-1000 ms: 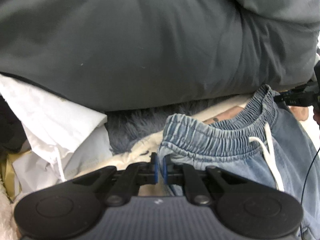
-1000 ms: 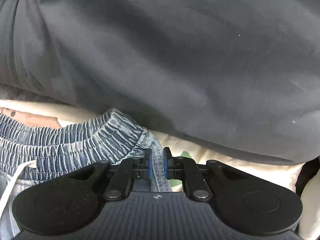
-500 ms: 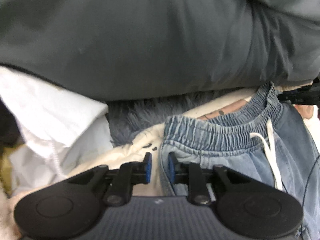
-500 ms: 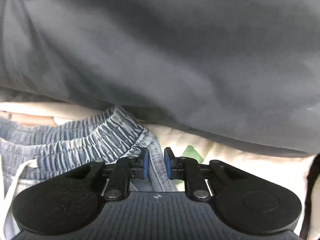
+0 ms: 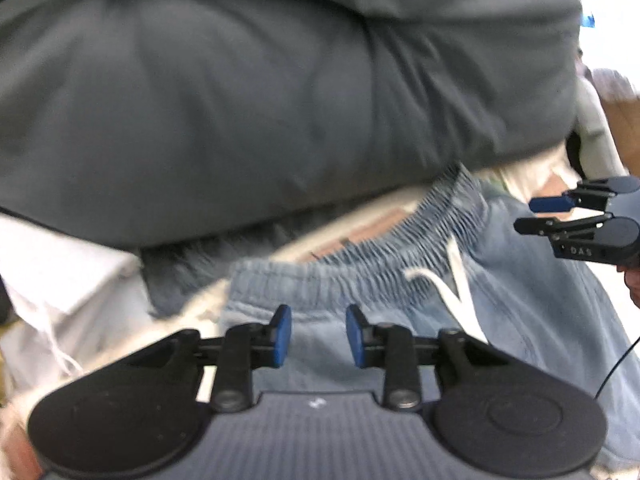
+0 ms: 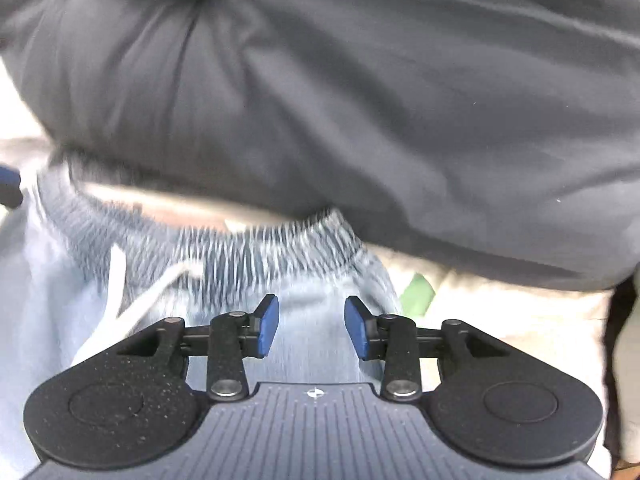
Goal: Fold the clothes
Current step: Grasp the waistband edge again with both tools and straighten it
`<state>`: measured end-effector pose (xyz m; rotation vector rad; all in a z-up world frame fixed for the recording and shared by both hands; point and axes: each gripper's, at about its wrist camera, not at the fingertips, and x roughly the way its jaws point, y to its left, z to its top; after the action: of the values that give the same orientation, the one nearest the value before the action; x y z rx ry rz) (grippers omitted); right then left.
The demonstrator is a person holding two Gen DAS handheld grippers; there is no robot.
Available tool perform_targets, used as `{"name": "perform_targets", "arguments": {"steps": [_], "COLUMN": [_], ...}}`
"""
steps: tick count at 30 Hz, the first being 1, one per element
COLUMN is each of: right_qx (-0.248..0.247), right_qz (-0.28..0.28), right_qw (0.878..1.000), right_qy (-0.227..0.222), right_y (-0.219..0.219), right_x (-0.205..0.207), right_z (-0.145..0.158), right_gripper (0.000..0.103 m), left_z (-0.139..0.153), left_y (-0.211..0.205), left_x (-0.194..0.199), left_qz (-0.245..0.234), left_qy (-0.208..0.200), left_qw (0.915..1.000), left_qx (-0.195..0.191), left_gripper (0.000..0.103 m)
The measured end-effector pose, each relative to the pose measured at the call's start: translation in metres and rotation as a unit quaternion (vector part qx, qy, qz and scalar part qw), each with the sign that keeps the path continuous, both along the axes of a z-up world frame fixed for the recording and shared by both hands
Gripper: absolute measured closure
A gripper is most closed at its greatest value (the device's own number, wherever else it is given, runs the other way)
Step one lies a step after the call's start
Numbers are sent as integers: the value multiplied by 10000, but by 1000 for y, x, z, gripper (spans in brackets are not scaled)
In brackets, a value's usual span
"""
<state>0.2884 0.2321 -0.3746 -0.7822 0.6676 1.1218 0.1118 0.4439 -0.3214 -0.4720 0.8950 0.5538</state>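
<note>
Waistband [image 6: 208, 248] motion-blurred, partly under cushion [image 6: 360, 100]

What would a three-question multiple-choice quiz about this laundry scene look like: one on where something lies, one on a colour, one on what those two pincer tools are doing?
1. Where does the dark grey garment lie relative to the jeans?
A. Beyond the waistband
B. Folded under the jeans
C. Inside a basket

2. What colour is the drawstring?
A. Red
B. Black
C. White

3. How do the left gripper and right gripper stand?
A. Both clamped on the waistband
B. Both open, nothing pinched
C. One shut, one open

Answers:
1 A: the grey bulk fills the view past the elastic waistband.
2 C: the cord shows white against the blue denim.
3 B: in each wrist view the blue pads stand apart with denim only behind the gap; the jaws have just been opening.
</note>
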Motion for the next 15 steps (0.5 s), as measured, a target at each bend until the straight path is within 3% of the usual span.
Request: {"name": "perform_targets", "arguments": {"steps": [1,3,4,7,15], "right_qx": [32,42,-1,-17,25], "right_qz": [-56,-153,-188,-248,162], "right_qw": [9999,9996,9996,9991,9991], "right_qy": [99,218,206,332,398], "right_y": [-4,-10,-11,-11,48], "right_x": [0,-1,-2,6,-3], "right_z": [-2,-7,-12,-29,-56], "right_gripper": [60,59,58,58,59], "left_z": [-2,-8,-11,-25,-54], "left_y": [-4,-11,-15,-20,-13], "left_x": [0,-1,-2,-2,4], "left_qz": [-10,27,57,52,242], "left_qy": [5,28,41,138,387], "left_qw": [10000,10000,9999,9998,9990], "left_qx": [-13,-73,-109,-152,-11], "left_gripper": [69,52,50,49,53]}}
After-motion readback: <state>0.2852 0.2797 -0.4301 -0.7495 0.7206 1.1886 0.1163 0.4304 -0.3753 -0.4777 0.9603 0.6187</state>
